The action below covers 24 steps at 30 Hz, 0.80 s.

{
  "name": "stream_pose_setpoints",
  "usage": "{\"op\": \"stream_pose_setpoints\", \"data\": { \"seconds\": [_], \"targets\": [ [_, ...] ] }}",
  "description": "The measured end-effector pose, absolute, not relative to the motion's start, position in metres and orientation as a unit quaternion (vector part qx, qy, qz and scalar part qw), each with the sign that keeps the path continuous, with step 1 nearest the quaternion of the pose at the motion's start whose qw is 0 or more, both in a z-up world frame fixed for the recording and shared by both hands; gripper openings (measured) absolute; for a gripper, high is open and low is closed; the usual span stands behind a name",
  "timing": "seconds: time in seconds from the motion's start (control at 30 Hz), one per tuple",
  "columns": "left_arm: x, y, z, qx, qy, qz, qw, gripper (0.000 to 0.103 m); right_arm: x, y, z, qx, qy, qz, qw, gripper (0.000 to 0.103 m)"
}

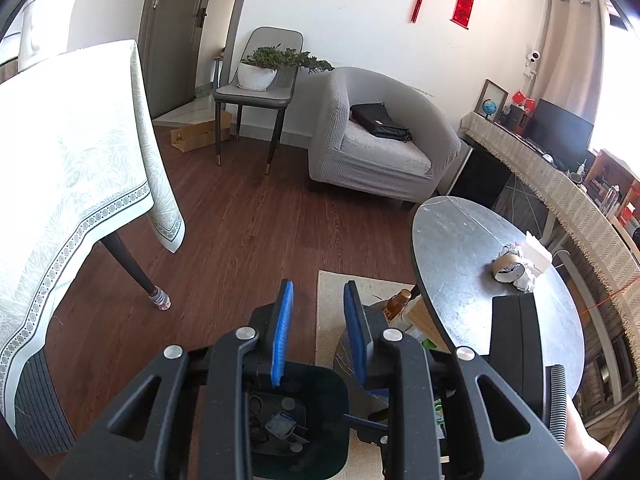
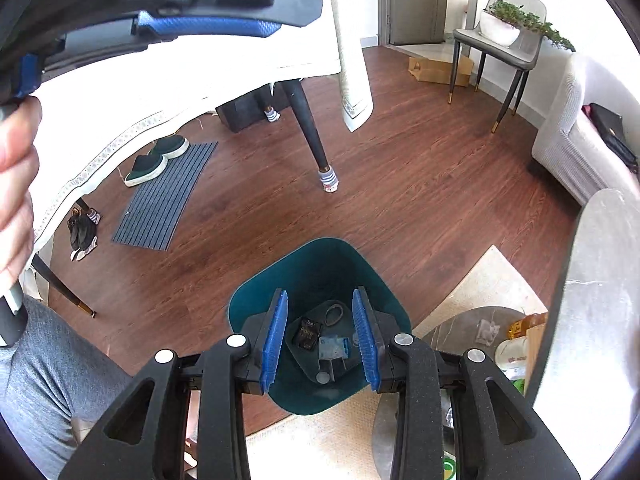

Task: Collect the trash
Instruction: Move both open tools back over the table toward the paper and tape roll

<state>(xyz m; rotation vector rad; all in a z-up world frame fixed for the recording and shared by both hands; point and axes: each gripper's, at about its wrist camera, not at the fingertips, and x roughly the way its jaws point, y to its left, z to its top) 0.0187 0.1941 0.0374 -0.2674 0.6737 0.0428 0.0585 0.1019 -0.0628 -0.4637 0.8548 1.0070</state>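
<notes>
A dark teal trash bin (image 2: 316, 272) stands on the wooden floor with several bits of trash in it: a black packet (image 2: 307, 333), a blue-grey wrapper (image 2: 334, 347) and a ring (image 2: 334, 314). My right gripper (image 2: 320, 302) is open and empty, right above the bin's mouth. My left gripper (image 1: 319, 292) is open and empty; the bin (image 1: 320, 392) shows below it. On the round grey table (image 1: 460, 240) lie a tape roll (image 1: 507, 268) and crumpled paper (image 1: 520, 256). The left gripper also crosses the top left of the right wrist view.
A dining table with a pale cloth (image 1: 72, 152) stands left, its leg (image 2: 310, 136) near the bin. A grey armchair (image 1: 380, 140), a chair with a plant (image 1: 260, 80), a beige rug (image 1: 332, 300), and a low shelf with a bottle (image 1: 398, 302).
</notes>
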Motion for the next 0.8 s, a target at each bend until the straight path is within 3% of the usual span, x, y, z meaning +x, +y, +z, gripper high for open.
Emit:
{"op": "stream_pose_setpoints", "data": {
  "seconds": [0.37,0.8],
  "targets": [
    [0.037,0.158,0.044,-0.119,0.320,-0.008,0.940,0.036,0.080,0.036,-0.025,-0.169,0.359,0.427,0.813,0.034],
    [0.071,0.097,0.040,-0.095,0.324,-0.045,0.940,0.053,0.108,-0.046,-0.016,-0.119,0.353,0.362,0.854,0.034]
  ]
}}
